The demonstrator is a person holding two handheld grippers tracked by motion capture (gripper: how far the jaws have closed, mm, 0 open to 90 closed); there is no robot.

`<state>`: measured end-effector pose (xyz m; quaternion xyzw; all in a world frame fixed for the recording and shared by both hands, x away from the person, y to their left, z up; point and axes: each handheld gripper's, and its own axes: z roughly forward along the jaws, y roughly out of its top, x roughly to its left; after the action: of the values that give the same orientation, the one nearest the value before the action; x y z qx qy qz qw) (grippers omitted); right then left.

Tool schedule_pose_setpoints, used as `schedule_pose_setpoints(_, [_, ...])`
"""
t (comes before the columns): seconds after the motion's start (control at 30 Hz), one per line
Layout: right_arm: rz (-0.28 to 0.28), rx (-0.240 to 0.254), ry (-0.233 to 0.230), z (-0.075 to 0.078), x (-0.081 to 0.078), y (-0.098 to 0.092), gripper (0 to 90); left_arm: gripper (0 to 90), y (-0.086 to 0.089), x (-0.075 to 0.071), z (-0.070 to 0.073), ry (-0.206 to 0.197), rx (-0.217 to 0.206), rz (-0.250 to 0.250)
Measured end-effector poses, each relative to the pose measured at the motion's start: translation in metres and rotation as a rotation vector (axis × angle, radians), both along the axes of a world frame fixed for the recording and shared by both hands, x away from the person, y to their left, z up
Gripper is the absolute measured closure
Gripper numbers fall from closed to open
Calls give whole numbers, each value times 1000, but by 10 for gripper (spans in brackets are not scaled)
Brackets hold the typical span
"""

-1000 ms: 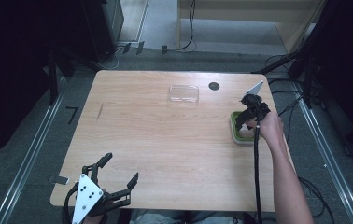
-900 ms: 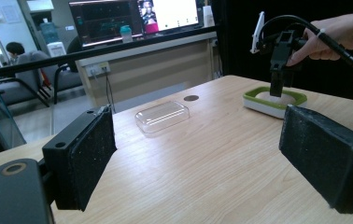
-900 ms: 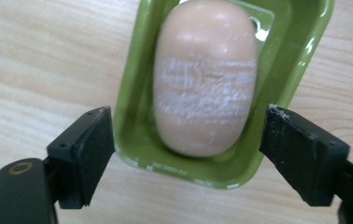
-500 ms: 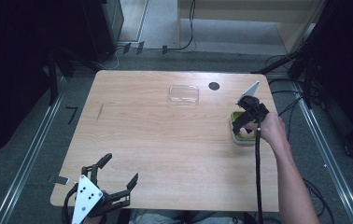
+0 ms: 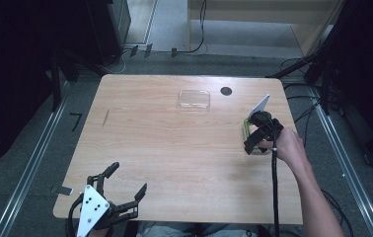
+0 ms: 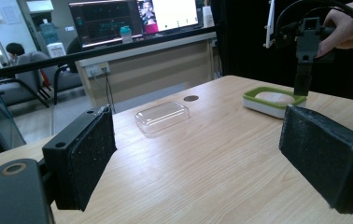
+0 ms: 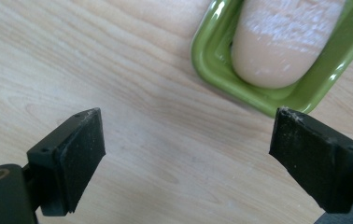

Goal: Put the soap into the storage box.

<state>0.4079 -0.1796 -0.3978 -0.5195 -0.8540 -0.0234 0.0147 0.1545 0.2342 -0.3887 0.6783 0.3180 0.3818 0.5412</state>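
At the table's near edge I keep my left gripper [image 5: 120, 197] parked wide and empty, out of the way, while farther right my right gripper [image 5: 254, 140], jaws just spread and empty, hangs over the soap [image 7: 282, 42] lying in its green dish [image 7: 212, 60].

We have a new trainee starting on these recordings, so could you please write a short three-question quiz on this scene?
1. True or false: the right gripper is clamped on the soap.
2. Where does the clear plastic lid lie? A) on the green soap dish B) on the table, apart from the dish C) between the left gripper jaws
3. What lies in the green soap dish?

Key
1. False: its jaws have just been opening, nothing is between them, and they hang over the table beside the dish.
2. B: toward the far edge, near a dark round hole.
3. A pale bar of soap.
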Motion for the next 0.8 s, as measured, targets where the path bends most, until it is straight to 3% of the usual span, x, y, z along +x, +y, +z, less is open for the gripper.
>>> schedule_pose_setpoints(0.8, [71,-32,31,-19,-48,-1,113,113,0,0,0,2,-4,3])
